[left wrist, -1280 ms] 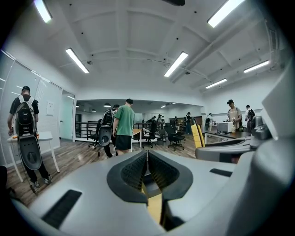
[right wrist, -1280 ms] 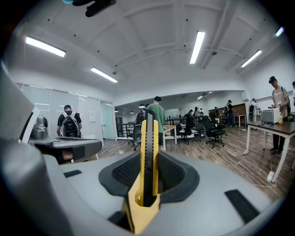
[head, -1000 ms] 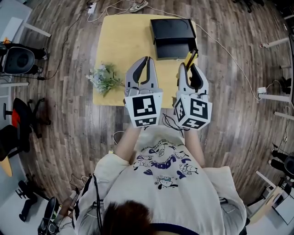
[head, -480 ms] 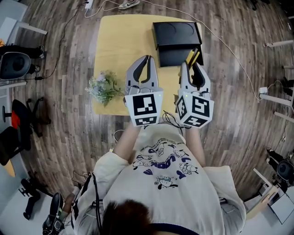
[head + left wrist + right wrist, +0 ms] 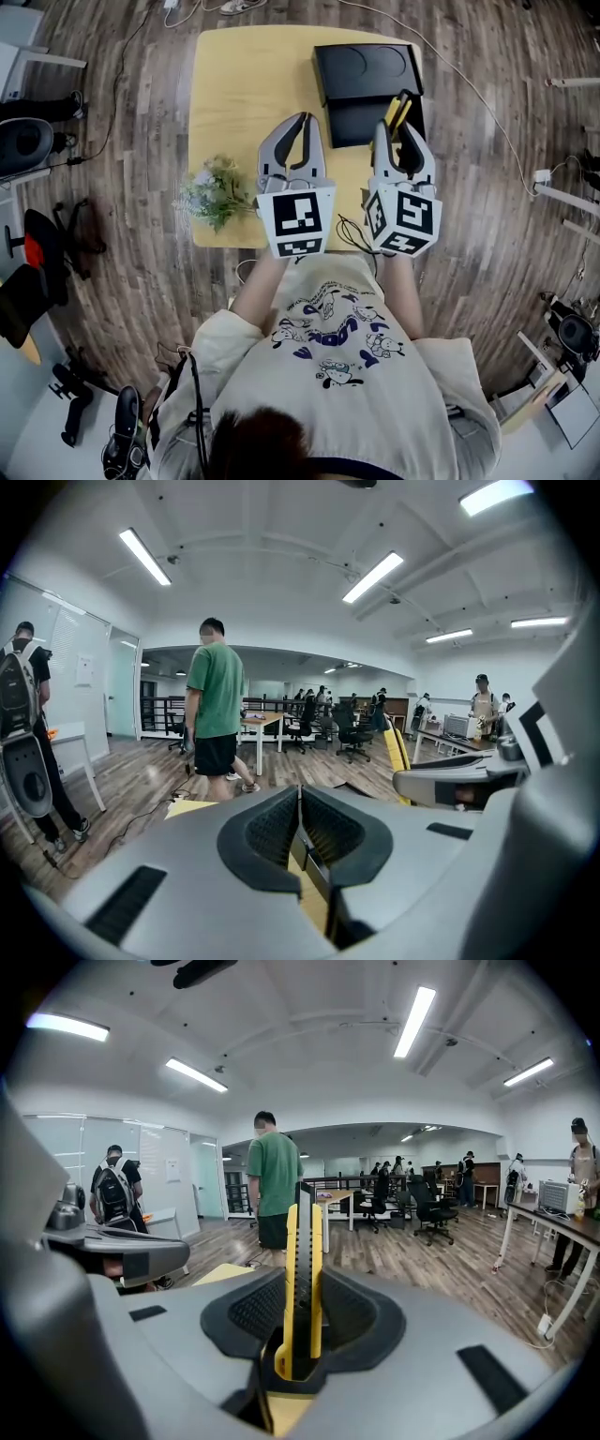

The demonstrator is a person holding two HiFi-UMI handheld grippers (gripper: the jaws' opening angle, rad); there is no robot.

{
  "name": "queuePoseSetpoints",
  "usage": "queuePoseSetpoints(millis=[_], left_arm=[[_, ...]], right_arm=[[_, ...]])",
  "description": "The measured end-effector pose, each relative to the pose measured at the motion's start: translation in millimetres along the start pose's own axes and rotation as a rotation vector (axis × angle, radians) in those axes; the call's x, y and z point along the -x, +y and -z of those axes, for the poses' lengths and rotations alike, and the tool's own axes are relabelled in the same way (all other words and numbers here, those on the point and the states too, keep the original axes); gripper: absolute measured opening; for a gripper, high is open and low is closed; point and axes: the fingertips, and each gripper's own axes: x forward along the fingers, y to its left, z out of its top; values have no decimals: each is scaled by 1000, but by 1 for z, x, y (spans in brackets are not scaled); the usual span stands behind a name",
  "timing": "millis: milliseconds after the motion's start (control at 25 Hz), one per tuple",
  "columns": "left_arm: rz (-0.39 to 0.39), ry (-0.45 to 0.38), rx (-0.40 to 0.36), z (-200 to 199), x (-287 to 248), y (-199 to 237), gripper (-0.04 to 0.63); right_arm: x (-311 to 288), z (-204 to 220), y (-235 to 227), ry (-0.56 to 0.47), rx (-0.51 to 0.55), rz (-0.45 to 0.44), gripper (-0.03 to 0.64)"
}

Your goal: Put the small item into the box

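A yellow and black utility knife (image 5: 397, 110) stands upright between the pads of my right gripper (image 5: 399, 131), which is shut on it. Its tip reaches over the right front part of the open black box (image 5: 366, 80) at the far right of the yellow table (image 5: 248, 84). In the right gripper view the knife (image 5: 304, 1241) rises straight out of the gripper (image 5: 302, 1309). My left gripper (image 5: 298, 124) hovers beside it over the table's middle. Its pads are pressed together with nothing between them (image 5: 300, 803).
A sprig of artificial plant (image 5: 214, 192) lies at the table's left front edge. Cables run over the wooden floor around the table, and office chairs stand at the left. A person in a green shirt (image 5: 217, 705) stands beyond the table.
Both grippers have moved a little forward over the table, so the knife's tip now lies over the box's front part instead of at its corner. Neither gripper's jaws have moved.
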Motion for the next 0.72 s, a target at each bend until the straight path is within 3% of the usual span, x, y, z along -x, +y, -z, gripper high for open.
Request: queuePoseSetpoints(millis=[400, 720], left_arm=[[28, 81, 29, 29, -26, 5, 21], [13, 138, 56, 51, -44, 6, 21]], right_arm=[[-34, 23, -10, 66, 123, -23, 130], [-61, 44, -15, 146, 306, -136, 130]])
